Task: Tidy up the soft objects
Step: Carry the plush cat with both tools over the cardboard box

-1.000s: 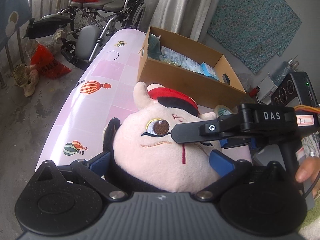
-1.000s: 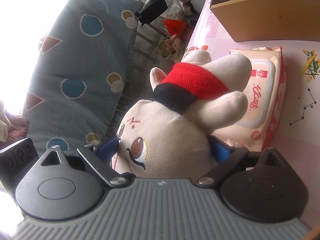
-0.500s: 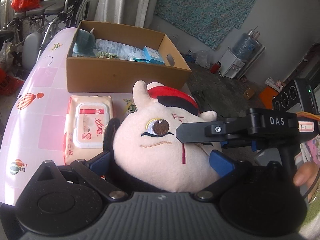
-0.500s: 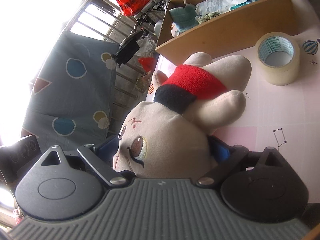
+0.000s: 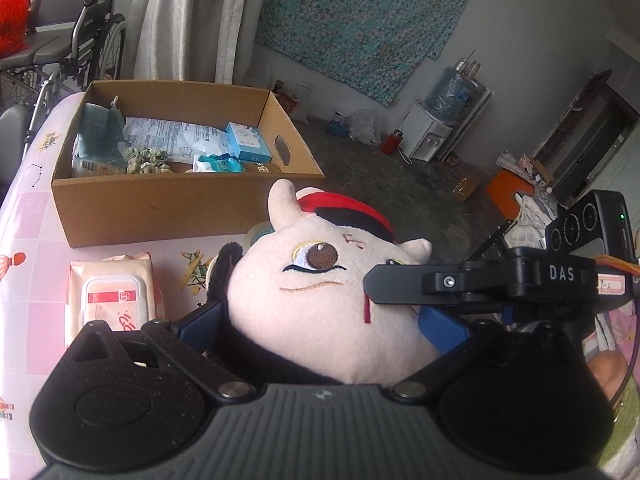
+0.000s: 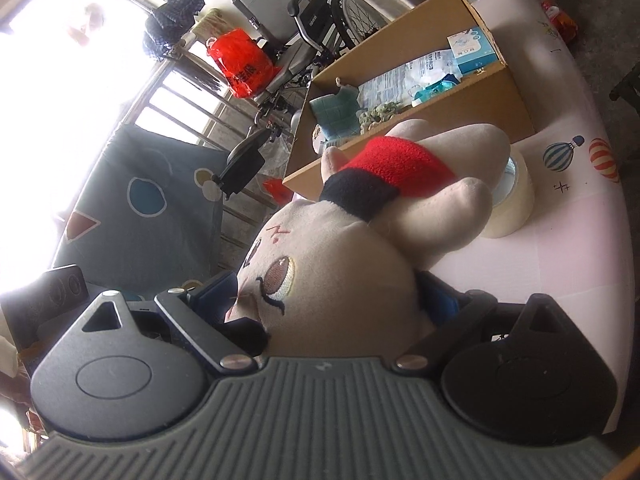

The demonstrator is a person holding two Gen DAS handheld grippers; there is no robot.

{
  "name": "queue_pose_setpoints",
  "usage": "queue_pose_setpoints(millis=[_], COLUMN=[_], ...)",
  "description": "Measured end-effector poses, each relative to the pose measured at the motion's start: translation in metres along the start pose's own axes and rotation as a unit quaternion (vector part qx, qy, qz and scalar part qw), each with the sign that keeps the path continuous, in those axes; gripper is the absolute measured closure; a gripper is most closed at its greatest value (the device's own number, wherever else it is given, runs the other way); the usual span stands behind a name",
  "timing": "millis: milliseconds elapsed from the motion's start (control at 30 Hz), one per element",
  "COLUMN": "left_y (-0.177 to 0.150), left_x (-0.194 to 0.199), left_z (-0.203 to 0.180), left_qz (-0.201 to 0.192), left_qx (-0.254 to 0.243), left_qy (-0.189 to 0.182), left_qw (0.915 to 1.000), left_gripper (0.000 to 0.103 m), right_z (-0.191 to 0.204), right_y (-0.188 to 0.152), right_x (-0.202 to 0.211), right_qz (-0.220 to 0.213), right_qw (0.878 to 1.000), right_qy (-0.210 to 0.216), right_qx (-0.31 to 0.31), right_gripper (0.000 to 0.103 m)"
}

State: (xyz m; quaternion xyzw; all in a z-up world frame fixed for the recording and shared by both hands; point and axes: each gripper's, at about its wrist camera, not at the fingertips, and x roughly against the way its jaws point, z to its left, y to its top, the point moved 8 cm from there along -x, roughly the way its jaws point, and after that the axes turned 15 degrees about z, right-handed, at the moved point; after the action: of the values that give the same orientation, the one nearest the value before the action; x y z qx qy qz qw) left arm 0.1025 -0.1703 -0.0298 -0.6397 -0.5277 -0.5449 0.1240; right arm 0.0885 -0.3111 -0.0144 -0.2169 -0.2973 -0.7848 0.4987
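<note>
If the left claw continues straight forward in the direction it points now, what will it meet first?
Probably the front wall of the open brown cardboard box. The left claw is shut on the pink plush doll with the red headband, so the doll would touch first. Depth is unclear; it might pass beside the box's right corner.

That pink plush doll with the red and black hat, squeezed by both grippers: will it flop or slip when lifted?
The pink plush doll with the red and black hat probably gives under pressure: its fabric bulges between the left hand-held gripper fingers. Its limbs likely dangle, being unsupported. Fuzzy fabric should resist slipping, and it looks light.
</note>
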Motion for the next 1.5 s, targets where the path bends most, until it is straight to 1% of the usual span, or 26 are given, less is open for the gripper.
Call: queue_pose_setpoints(millis=[200, 367, 500, 600, 667, 800, 967, 1067, 1133, 1233, 1267, 1300, 1333, 1367, 1400, 1433, 1500], left_y=[0.027, 0.060, 0.095, 0.125, 0.143, 0.169, 0.195, 0.216, 0.234, 0.256, 0.264, 0.272, 0.279, 0.285, 0.290, 0.295, 0.302], left_x=[-0.001, 0.008, 0.017, 0.020, 0.018, 0.008, -0.011, -0.018, -0.025, -0.035, -0.039, -0.046, -0.053, -0.061, -0.067, -0.076, -0.092], left_z=[0.001, 0.011, 0.026, 0.042, 0.056, 0.083, 0.114, 0.128, 0.141, 0.152, 0.154, 0.156, 0.156, 0.157, 0.157, 0.157, 0.162], left_qz=[-0.011, -0.033, -0.056, -0.076, -0.082, -0.080, -0.069, -0.067, -0.068, -0.069, -0.069, -0.068, -0.066, -0.064, -0.063, -0.061, -0.054], left_qx=[-0.007, -0.006, -0.002, 0.006, 0.015, 0.041, 0.058, 0.063, 0.062, 0.057, 0.053, 0.047, 0.043, 0.040, 0.036, 0.031, 0.032], left_qy=[0.001, -0.004, -0.002, 0.002, 0.003, 0.002, 0.004, 0.008, 0.012, 0.017, 0.013, 0.009, 0.007, 0.008, 0.008, 0.012, 0.037], left_qw=[0.9999, 0.9994, 0.9984, 0.9971, 0.9965, 0.9959, 0.9960, 0.9958, 0.9957, 0.9958, 0.9961, 0.9966, 0.9969, 0.9971, 0.9973, 0.9976, 0.9974], left_gripper=[0.000, 0.000, 0.000, 0.000, 0.000, 0.000, 0.000, 0.000, 0.000, 0.000, 0.000, 0.000, 0.000, 0.000, 0.000, 0.000, 0.000], right_z=[-0.002, 0.007, 0.023, 0.032, 0.036, 0.035, 0.024, 0.016, 0.012, 0.011, 0.011, 0.013, 0.016, 0.020, 0.023, 0.026, 0.025], right_y=[0.026, 0.063, 0.110, 0.147, 0.174, 0.218, 0.253, 0.276, 0.296, 0.328, 0.336, 0.347, 0.356, 0.367, 0.373, 0.381, 0.398], right_x=[0.003, 0.006, 0.003, -0.005, -0.014, -0.038, -0.068, -0.083, -0.092, -0.103, -0.106, -0.109, -0.111, -0.112, -0.115, -0.118, -0.124], right_qz=[-0.011, -0.026, -0.033, -0.031, -0.027, -0.010, 0.012, 0.016, 0.014, 0.001, -0.003, -0.007, -0.014, -0.018, -0.020, -0.029, -0.044], right_qw=[1.000, 0.999, 0.998, 0.998, 0.998, 0.998, 0.999, 0.999, 0.999, 0.998, 0.998, 0.997, 0.995, 0.993, 0.991, 0.990, 0.988], right_qy=[0.010, 0.013, 0.010, 0.011, 0.013, 0.013, 0.019, 0.033, 0.035, 0.028, 0.029, 0.038, 0.055, 0.072, 0.078, 0.065, 0.026], right_qx=[0.001, 0.020, 0.047, 0.058, 0.063, 0.057, 0.039, 0.027, 0.027, 0.049, 0.057, 0.071, 0.085, 0.095, 0.107, 0.122, 0.143], right_gripper=[0.007, 0.007, 0.007, 0.007, 0.007, 0.007, 0.007, 0.008, 0.008, 0.010, 0.012, 0.017, 0.021, 0.023, 0.024, 0.024, 0.025])
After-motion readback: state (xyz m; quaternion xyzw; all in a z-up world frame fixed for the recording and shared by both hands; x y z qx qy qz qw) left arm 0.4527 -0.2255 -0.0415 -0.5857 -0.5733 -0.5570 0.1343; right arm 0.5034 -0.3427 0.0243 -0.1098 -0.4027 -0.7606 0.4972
